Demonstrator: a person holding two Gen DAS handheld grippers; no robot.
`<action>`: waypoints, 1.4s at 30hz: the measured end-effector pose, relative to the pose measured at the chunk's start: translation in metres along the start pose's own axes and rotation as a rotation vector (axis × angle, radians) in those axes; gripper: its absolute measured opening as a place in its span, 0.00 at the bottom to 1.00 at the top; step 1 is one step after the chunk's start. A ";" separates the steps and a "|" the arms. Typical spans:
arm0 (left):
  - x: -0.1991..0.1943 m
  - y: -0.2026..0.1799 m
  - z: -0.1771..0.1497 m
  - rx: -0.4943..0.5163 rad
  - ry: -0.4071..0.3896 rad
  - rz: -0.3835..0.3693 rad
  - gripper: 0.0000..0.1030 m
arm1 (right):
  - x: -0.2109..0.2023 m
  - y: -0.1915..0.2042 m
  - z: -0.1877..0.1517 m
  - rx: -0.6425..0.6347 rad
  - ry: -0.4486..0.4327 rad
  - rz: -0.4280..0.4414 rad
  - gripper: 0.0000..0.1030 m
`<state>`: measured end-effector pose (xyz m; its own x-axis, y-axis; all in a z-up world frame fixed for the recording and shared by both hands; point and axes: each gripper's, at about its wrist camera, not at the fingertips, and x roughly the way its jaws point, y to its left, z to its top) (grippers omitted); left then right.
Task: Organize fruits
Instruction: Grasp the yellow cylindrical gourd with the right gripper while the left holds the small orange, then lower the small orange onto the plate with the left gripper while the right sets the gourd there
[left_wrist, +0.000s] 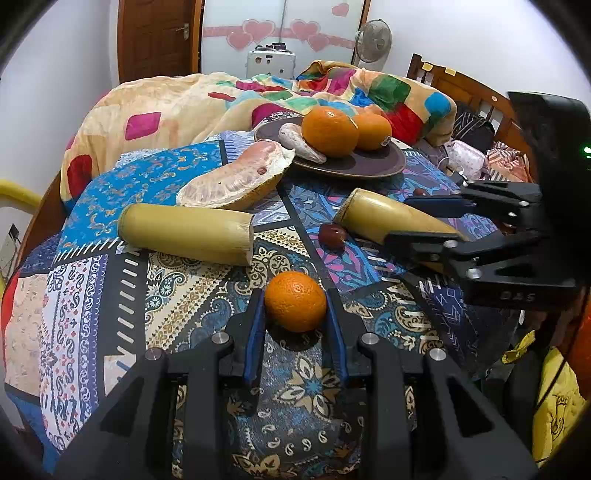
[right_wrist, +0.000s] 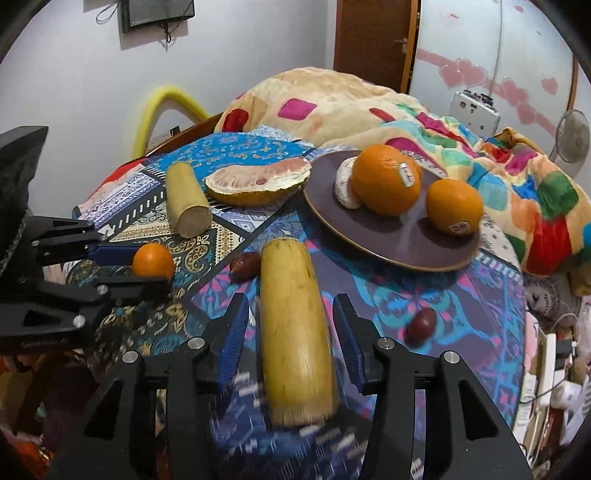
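Gripping the small orange (left_wrist: 295, 301), my left tongs (left_wrist: 295, 306) stood narrow with both blue pads against its sides, the fruit at the near edge of the patterned bedspread (left_wrist: 177, 291). My right tongs (right_wrist: 291, 332) stood open astride the near yellow stalk piece (right_wrist: 295, 332), which lay between the pads with a clear gap on each side, so nothing was held there. The brown plate (right_wrist: 388, 243) sat well beyond, already carrying two larger oranges (right_wrist: 386, 184) and a pale peeled segment (right_wrist: 345, 186). I judged the step in hand to be carrying the small orange to that plate: the grip needed to stay light to avoid bruising, the lift had to clear the far stalk piece (left_wrist: 188, 232) and the pomelo half (left_wrist: 236, 181), and the set-down belonged on bare plate, away from the rim, so a round fruit could not roll off. For the right side, centring the pads on the stalk before closing would have prevented it twisting. Two dark red fruits (right_wrist: 245, 266) lay on the bedspread, one touching the near stalk; I could not tell their kind. The stalk's near end was motion-blurred, and the underside of the small orange was hidden behind the fingers.
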<state>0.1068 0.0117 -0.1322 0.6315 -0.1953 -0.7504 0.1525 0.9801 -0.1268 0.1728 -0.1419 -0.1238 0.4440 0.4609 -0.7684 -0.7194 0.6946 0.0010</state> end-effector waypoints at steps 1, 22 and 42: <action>0.001 0.001 0.001 -0.002 -0.002 0.000 0.31 | 0.003 0.000 0.000 0.005 0.004 0.011 0.42; -0.003 -0.012 0.062 0.022 -0.114 -0.012 0.31 | -0.045 -0.046 0.011 0.167 -0.180 -0.059 0.32; 0.063 -0.021 0.121 0.057 -0.051 0.008 0.31 | -0.025 -0.091 0.046 0.207 -0.224 -0.126 0.32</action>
<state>0.2354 -0.0250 -0.0986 0.6709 -0.1907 -0.7166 0.1895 0.9784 -0.0829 0.2521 -0.1915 -0.0748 0.6459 0.4581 -0.6106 -0.5372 0.8411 0.0627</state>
